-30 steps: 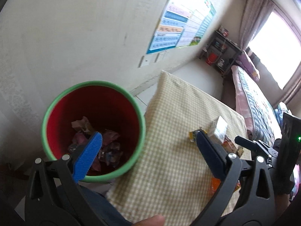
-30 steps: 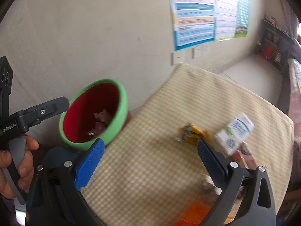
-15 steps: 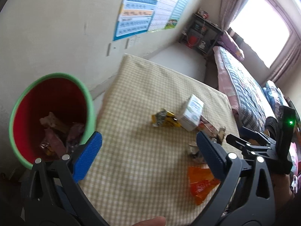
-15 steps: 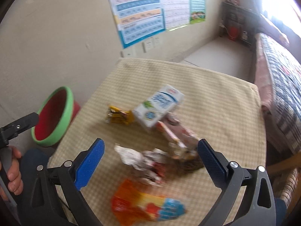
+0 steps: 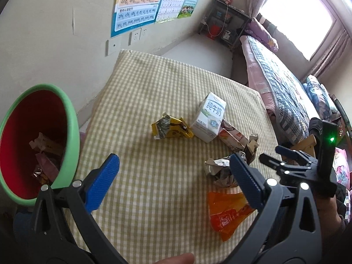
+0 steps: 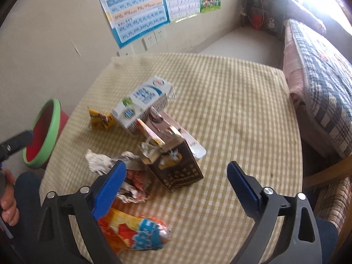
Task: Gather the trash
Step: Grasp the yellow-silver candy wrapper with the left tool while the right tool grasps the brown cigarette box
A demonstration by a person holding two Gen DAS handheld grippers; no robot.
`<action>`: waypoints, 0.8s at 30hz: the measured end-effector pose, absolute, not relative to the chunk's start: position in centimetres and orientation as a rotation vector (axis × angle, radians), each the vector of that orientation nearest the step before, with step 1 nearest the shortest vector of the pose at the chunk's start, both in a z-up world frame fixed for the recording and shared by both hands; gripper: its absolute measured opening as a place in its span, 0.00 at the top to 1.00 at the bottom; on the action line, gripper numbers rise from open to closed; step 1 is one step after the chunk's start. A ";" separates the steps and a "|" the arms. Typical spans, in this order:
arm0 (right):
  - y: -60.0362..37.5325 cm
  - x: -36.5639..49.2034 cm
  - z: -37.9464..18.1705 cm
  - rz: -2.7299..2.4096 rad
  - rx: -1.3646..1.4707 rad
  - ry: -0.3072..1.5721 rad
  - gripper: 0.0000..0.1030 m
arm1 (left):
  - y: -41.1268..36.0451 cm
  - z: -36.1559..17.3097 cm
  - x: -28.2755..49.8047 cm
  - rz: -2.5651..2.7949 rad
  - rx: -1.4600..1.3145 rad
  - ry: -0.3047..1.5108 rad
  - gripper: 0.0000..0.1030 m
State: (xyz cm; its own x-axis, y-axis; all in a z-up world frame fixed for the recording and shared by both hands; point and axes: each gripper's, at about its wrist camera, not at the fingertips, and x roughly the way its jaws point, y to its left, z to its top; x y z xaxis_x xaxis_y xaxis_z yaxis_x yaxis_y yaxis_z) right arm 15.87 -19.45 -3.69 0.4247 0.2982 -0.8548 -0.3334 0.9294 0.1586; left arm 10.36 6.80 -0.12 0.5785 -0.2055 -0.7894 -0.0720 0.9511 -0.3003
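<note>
Both views a second on from the bin [image 5: 41, 140]: I have swung my two tools away from it and down toward the litter on the desk [image 5: 154, 83]. My right hand-held gripper [image 6: 176, 176] is empty, and its jaws, wide apart, have just been narrowing slightly; they bracket the brown carton [image 6: 176, 167], not yet touching it. My left hand-held gripper [image 5: 173, 167] hangs released over bare cloth. The bin, already holding wrappers, now sits at the desk's left edge. Still on the desk lie the milk carton [image 5: 210, 117], yellow wrapper [image 5: 171, 128], crumpled foil [image 6: 114, 165] and orange packet [image 6: 136, 231]. I judge another pickup is beginning.
</note>
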 end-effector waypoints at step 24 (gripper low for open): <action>-19.6 17.7 -8.7 0.445 -0.026 1.191 0.47 | 6.9 -4.7 16.1 -0.071 -0.303 1.051 0.05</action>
State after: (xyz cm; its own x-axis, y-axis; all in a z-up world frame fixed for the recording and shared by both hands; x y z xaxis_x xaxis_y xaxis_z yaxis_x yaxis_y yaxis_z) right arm 17.70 -19.56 -8.75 0.2952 0.3212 -0.8998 -0.3482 0.9132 0.2117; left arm 16.09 6.88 -4.72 0.4986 -0.2016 -0.8431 -0.0862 0.9562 -0.2796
